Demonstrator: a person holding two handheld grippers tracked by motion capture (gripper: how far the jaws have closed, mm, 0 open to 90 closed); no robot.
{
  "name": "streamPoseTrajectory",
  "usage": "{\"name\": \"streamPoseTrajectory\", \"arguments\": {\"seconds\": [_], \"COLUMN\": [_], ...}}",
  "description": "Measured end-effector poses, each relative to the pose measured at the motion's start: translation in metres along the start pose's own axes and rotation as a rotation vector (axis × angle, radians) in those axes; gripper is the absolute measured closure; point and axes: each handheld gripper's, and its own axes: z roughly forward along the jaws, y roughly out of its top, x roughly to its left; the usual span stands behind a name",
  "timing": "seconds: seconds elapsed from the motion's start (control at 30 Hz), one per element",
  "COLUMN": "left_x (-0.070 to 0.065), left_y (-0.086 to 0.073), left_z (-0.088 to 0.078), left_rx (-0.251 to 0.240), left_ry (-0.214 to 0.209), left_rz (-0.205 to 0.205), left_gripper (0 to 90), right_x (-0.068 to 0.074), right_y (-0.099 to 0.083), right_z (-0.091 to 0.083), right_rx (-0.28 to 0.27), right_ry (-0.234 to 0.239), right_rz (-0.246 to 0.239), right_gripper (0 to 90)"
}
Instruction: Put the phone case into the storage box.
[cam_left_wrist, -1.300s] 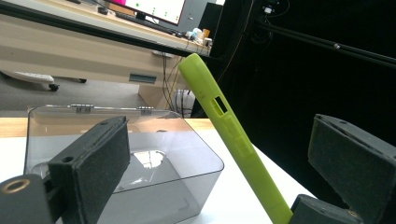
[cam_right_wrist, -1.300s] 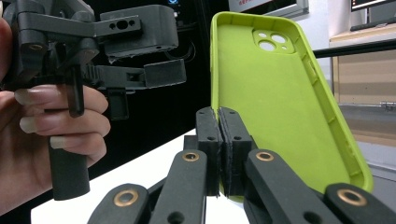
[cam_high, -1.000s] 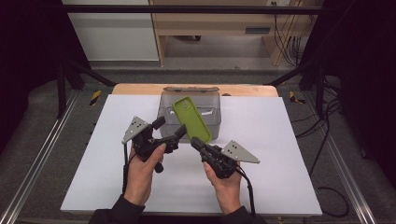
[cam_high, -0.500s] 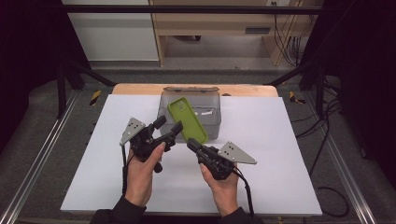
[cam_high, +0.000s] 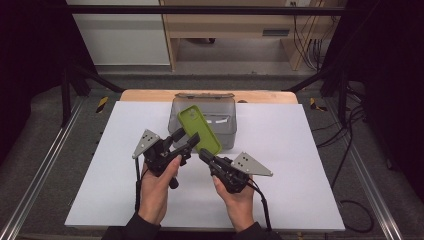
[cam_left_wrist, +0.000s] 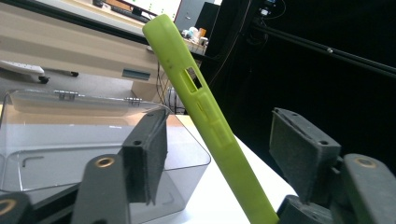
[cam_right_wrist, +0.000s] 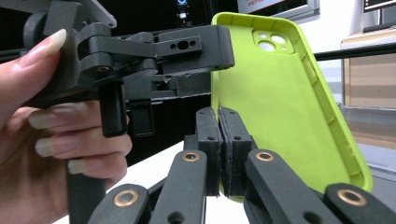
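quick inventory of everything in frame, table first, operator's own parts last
phone case: 1, lime green, held up off the table in front of the box, its lower edge pinched in the right gripper, its side between the left gripper's jaws
box: 1, clear smoky plastic with a hinged lid, far middle of the sheet
sheet: 1, white, covering the table
table: 1, light wood, edge showing at the far side
left gripper: 1, black, jaws have just been closing around the case, pads not yet touching it
right gripper: 1, black, shut on the case
hands: 2, one on each gripper
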Motion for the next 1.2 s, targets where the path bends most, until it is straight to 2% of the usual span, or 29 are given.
{"name": "streamPoseTrajectory", "arguments": {"seconds": [0.2,0.33,0.67,1.2], "left_x": [-0.002,-0.002,-0.001,0.002], "left_y": [-0.004,-0.006,-0.008,-0.013], "left_z": [0.002,0.002,0.001,0.002], "left_rx": [0.009,-0.004,-0.019,-0.021], "left_ry": [-0.006,-0.008,0.001,-0.004], "left_rz": [-0.005,-0.022,-0.032,-0.087], "left_gripper": [47.3,53.9,65.1,68.3], "right_x": [0.000,0.001,0.003,0.005], "right_y": [-0.001,-0.002,-0.002,-0.005], "right_z": [0.001,0.001,0.001,0.005], "right_rx": [0.002,0.002,0.000,0.007], "right_ry": [0.003,0.001,-0.001,0.017], "right_rz": [0.010,0.011,0.015,0.022], "right_gripper": [88.0,88.0,87.9,87.9]}}
